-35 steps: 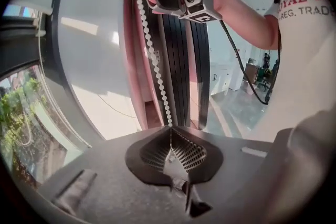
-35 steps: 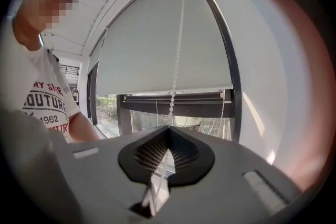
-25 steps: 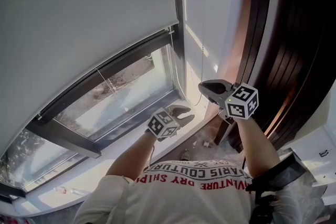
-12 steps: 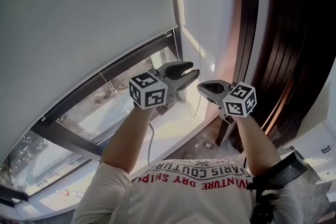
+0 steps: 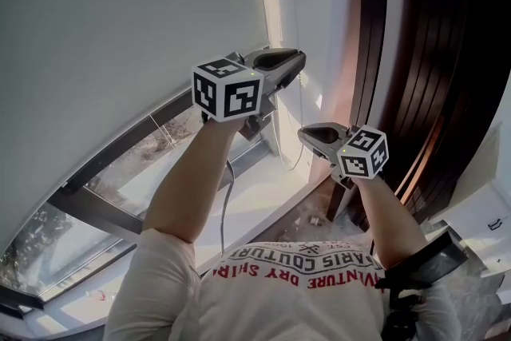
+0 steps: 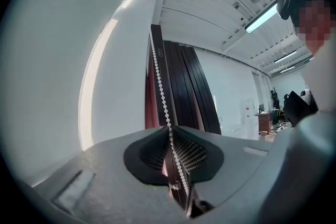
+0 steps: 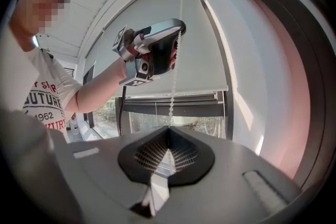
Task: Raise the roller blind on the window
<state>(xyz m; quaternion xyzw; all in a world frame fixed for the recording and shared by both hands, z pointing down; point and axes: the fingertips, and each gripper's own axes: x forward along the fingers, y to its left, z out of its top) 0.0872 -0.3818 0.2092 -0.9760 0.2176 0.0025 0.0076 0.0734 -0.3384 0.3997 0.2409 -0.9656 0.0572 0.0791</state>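
The grey roller blind point(image 5: 120, 20) covers the upper window; its bottom rail point(image 7: 173, 96) hangs above the bare glass point(image 5: 160, 152). A white bead chain point(image 6: 160, 92) runs down beside the frame. My left gripper point(image 5: 297, 60) is raised high and level; its jaws have just been closing and now pinch the chain point(image 6: 170, 136). Below it, my right gripper point(image 5: 306, 135) is shut on the same chain point(image 7: 171, 97), which drops from the left gripper point(image 7: 157, 50) into the right jaws point(image 7: 168, 136).
A dark slatted wooden panel point(image 5: 431, 52) stands close on the right. The white window sill point(image 5: 263, 188) lies below both grippers, with small debris point(image 5: 311, 216) on the floor by the corner. A thin cable point(image 5: 225, 204) hangs under my left arm.
My left gripper has risen from sill height to above the right gripper, and its open jaws have closed on the bead chain. The right gripper has stayed in place.
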